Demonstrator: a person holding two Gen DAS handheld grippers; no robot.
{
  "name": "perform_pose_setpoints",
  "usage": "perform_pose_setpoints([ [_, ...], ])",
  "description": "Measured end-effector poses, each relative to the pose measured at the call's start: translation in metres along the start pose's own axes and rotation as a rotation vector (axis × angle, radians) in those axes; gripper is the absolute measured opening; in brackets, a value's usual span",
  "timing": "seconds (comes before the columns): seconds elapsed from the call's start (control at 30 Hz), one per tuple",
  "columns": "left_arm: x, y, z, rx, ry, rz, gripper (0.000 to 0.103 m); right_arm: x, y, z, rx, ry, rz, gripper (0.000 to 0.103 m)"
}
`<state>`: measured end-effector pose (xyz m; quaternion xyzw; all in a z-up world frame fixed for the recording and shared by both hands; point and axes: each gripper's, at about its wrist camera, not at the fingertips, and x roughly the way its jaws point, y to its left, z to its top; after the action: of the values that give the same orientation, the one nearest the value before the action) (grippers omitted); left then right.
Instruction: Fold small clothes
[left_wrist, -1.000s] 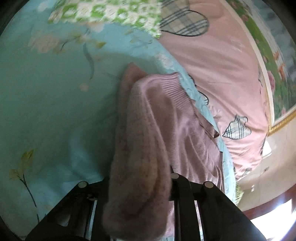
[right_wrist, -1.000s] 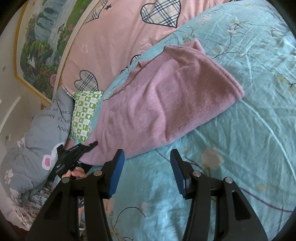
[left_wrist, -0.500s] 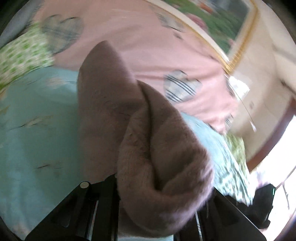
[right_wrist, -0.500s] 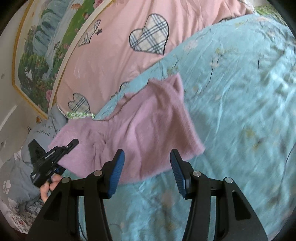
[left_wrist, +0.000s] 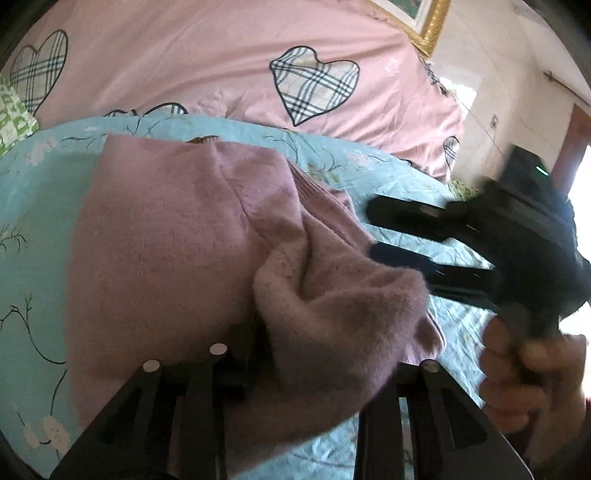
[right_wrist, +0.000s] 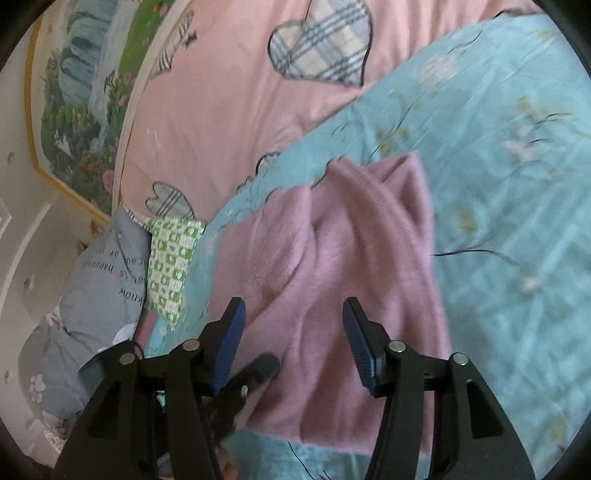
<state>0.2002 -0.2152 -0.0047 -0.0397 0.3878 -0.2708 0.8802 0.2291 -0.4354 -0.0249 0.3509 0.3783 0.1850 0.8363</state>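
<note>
A: Where is the garment?

B: The pink fuzzy sweater (right_wrist: 332, 280) lies on the light-blue floral sheet (right_wrist: 498, 184), near the pink quilt with plaid hearts (right_wrist: 229, 92). It is partly folded, with one flap lying over the body of it.

A: And the left gripper?

B: From its own camera, the left gripper (left_wrist: 325, 354) has a thick bunch of the sweater (left_wrist: 166, 240) heaped up between its fingers, hiding most of the gap. Its jaws are opening, parted a narrow way. The fabric sits between them and against them, but whether the pads press on it I cannot tell, because the bunch covers them.

A: The right one?

B: The right gripper (right_wrist: 293, 339) hovers over the near part of the sweater with its blue-padded fingers (right_wrist: 231, 343) about half apart, and the jaws are opening a little. Nothing is between the pads; the cloth lies beneath them.

A: Are the two close?

B: Yes. The left view shows the right gripper (left_wrist: 373, 232) at the sweater's right edge, carried in a hand (left_wrist: 532, 373), blurred.

A: Anything else nearby?

B: A green-checked pillow (right_wrist: 171, 266) and a grey cushion with print (right_wrist: 92, 295) at the left of the bed.
</note>
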Motion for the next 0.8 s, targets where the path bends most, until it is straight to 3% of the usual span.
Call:
perform_pose_setpoints([
  [0.33, -0.01, 0.002, -0.016, 0.043, 0.01, -0.003, 0.03, 0.07, 0.015, 0.019, -0.061, 0.151, 0.025, 0.055],
  [0.4, -0.011, -0.001, -0.015, 0.056, 0.0, -0.007, 0.023, 0.078, 0.026, 0.023, -0.106, 0.155, 0.022, 0.051],
  [0.43, -0.012, -0.004, -0.013, 0.069, -0.003, -0.003, 0.014, 0.082, 0.03, 0.026, -0.13, 0.161, 0.01, 0.033],
  [0.47, -0.015, -0.007, -0.011, 0.083, -0.013, -0.004, 0.012, 0.085, 0.033, 0.029, -0.142, 0.171, -0.01, 0.013],
  [0.57, -0.028, -0.017, 0.001, 0.11, -0.06, -0.031, 0.01, 0.072, 0.043, 0.044, -0.169, 0.147, 0.002, 0.013],
  [0.63, -0.033, -0.027, 0.013, 0.111, -0.086, -0.09, 0.01, 0.051, 0.05, 0.056, -0.205, 0.104, 0.019, 0.012],
  [0.8, -0.006, -0.051, 0.027, 0.099, -0.046, -0.164, 0.01, 0.022, 0.037, 0.085, -0.23, 0.055, -0.042, 0.012],
])
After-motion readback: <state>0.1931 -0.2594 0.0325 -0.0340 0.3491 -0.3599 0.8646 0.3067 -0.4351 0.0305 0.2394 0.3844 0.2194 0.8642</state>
